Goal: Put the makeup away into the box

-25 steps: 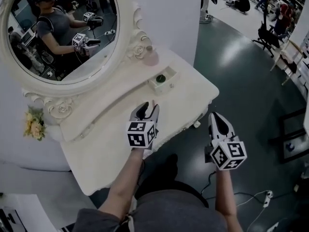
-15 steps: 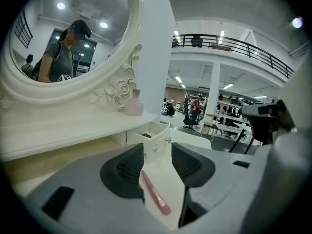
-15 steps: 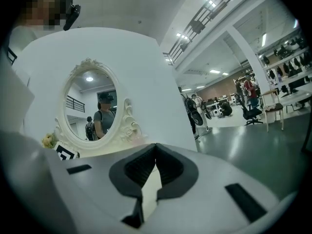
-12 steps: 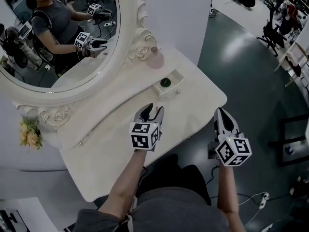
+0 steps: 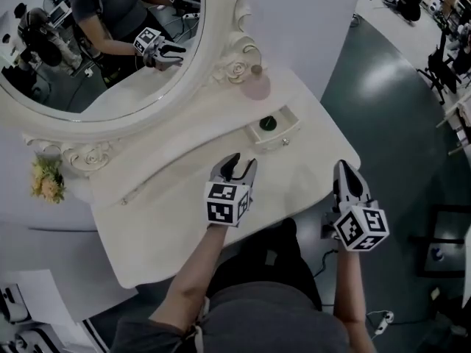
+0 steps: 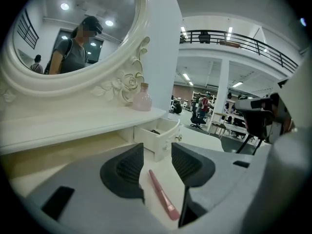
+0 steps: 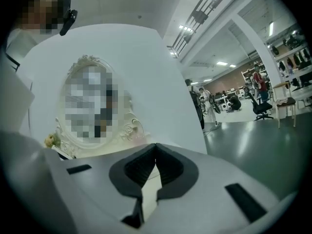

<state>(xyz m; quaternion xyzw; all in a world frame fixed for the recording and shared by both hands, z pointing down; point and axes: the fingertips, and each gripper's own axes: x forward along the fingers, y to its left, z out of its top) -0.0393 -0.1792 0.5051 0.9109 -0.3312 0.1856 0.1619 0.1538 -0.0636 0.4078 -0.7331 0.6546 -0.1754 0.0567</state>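
A thin pink makeup stick lies flat on the white dressing table. My left gripper hovers low over it, jaws open, and the stick lies between them untouched. In the head view that left gripper points at a small open drawer box, which holds a dark green round thing. The same drawer box stands just beyond the stick. My right gripper is off the table's right edge, over the floor. Its jaws meet at the tips with nothing between them.
A large oval mirror in a carved white frame stands behind the table's raised shelf. A pink bottle sits on that shelf by the frame. Yellow flowers are at the far left. Dark floor lies to the right.
The right gripper has moved forward along the table's right edge. The left gripper has dropped a little toward the tabletop and the drawer box. Neither has taken hold of anything.
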